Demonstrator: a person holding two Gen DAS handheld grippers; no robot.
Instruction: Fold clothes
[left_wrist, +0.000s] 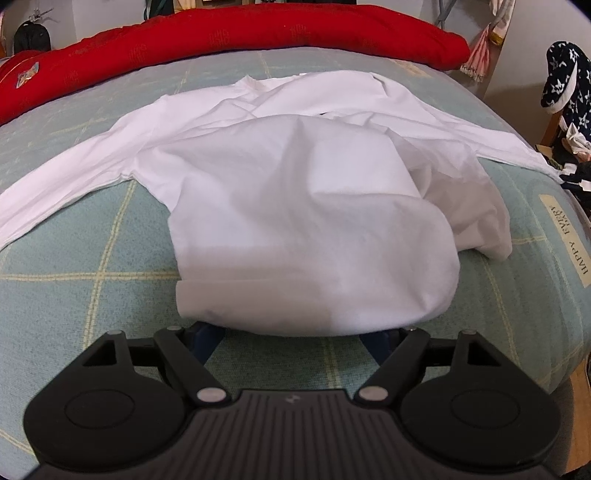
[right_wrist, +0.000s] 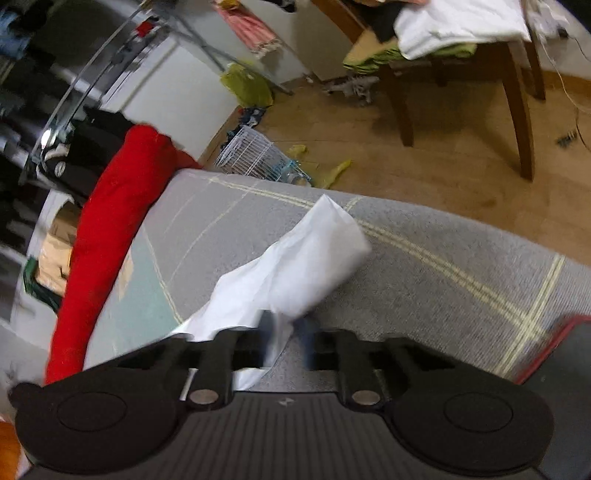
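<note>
A white long-sleeved shirt (left_wrist: 280, 199) lies spread on the bed, its sleeves stretched out left and right and its lower part bunched towards me. My left gripper (left_wrist: 291, 332) sits at the shirt's near hem with its jaws wide apart. Its blue fingers (left_wrist: 207, 338) show only at their bases, and the hem covers their tips. In the right wrist view, my right gripper (right_wrist: 288, 332) is shut on the white sleeve (right_wrist: 314, 254), whose cuff end sticks forward over the bed's edge. This view is blurred.
A red quilt roll (left_wrist: 229, 37) runs along the bed's far side. The checked bed cover (left_wrist: 92, 258) ends at an edge on the right, with wooden floor beyond. A wooden chair (right_wrist: 517, 110) piled with clothes and a wire cage (right_wrist: 251, 155) stand on the floor.
</note>
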